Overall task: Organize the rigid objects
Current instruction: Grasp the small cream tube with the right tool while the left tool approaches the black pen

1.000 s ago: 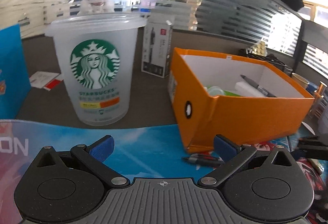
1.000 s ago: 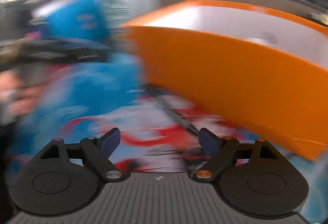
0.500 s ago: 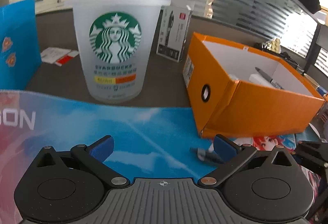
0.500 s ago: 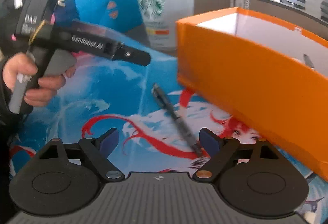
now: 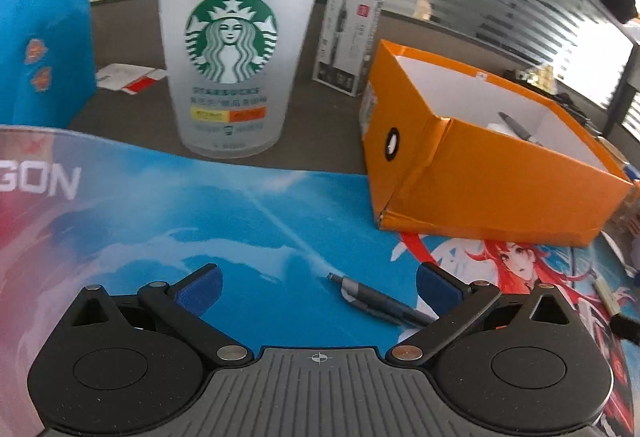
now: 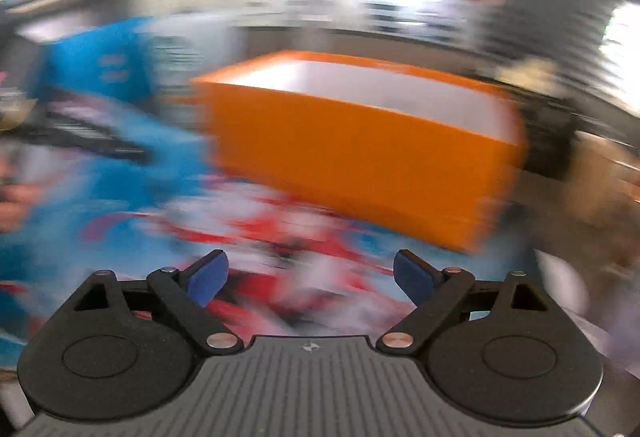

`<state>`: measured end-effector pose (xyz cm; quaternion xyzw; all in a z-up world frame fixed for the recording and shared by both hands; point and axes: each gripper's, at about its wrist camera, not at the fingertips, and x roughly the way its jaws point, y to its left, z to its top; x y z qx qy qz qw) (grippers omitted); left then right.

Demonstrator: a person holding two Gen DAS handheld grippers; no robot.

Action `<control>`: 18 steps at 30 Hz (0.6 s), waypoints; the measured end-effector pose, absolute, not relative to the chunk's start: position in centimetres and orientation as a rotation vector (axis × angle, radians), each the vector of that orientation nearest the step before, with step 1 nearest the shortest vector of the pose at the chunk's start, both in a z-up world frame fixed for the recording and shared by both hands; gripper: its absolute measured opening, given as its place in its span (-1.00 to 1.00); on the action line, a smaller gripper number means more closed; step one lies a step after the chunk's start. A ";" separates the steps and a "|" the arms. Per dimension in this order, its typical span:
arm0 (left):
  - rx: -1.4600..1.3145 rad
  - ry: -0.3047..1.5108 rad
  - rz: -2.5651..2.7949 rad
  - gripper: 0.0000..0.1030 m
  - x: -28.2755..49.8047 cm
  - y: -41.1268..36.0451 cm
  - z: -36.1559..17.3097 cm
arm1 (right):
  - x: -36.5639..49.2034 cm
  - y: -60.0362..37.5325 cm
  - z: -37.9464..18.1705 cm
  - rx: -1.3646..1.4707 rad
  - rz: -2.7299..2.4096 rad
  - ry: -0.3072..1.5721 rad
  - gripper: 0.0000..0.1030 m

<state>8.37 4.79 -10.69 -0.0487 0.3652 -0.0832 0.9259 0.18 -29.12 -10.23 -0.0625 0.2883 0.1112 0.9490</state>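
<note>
A dark grey pen (image 5: 376,303) lies on the printed desk mat (image 5: 200,217), between the fingers of my left gripper (image 5: 318,277) and close to the right one. That gripper is open and not touching the pen. An orange box (image 5: 500,189) stands on the mat at right, with a pen (image 5: 516,127) and white items inside. The right wrist view is smeared by motion. My right gripper (image 6: 310,277) is open with its jaws closing slightly and nothing between them. The orange box (image 6: 360,157) stands ahead of it.
A frosted Starbucks cup (image 5: 230,57) stands behind the mat, with a pen carton (image 5: 348,41) beside it and a blue folder (image 5: 44,53) at left. Another pen (image 5: 608,301) lies at the mat's right edge. A person in black stands behind the glass partition.
The left wrist view has pulled back and tilted down, so the pen now lies between its fingers. The right wrist view has swung to the right and blurred. The pen there no longer shows.
</note>
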 end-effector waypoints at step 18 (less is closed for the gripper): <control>-0.034 0.815 0.076 1.00 7.4 -2.4 -12.5 | 0.9 -30.7 -13.4 -0.024 0.104 0.602 -0.57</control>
